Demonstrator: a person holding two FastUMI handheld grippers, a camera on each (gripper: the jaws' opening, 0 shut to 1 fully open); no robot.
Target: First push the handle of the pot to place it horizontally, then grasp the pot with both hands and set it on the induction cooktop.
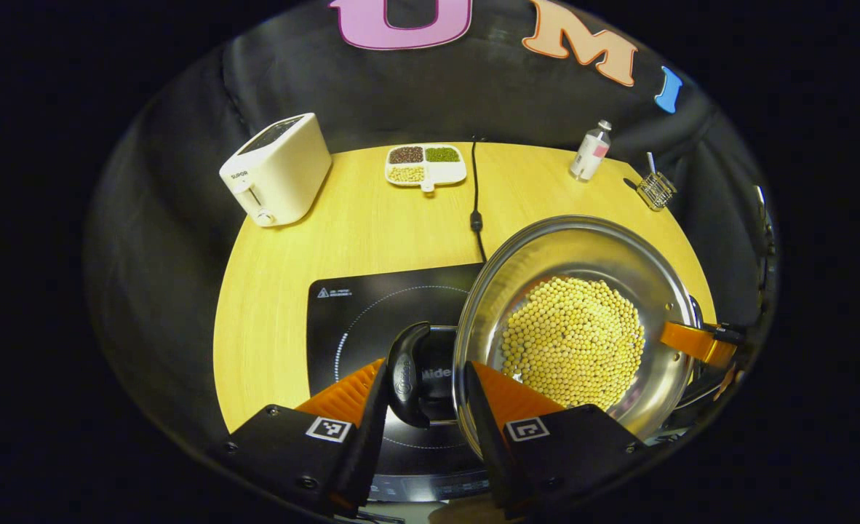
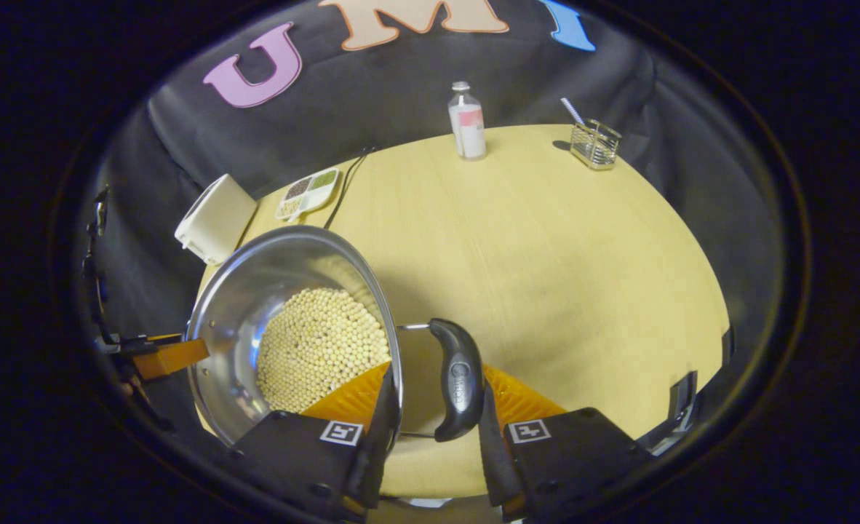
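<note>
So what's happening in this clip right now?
A person holds a steel pot of pale beans with two grippers, one on each side handle. The left gripper grips the left handle, the right gripper the right handle. The pot hangs partly over the induction cooktop, not clearly set down.

Mock kitchen booth; toaster [image 1: 277, 171], induction cooktop [image 1: 372, 313]; black cloth wall [image 1: 474, 94]

The pot [image 1: 583, 247] is shiny silver steel, with black handles [image 1: 408, 375] and a bed of pale yellow beans [image 1: 572, 342]. The induction cooktop [image 1: 372, 306] is glossy black with white dotted rings. The bench [image 1: 372, 218] is light yellow wood grain; beyond the cooktop the toaster [image 1: 277, 169] is cream white.
</note>
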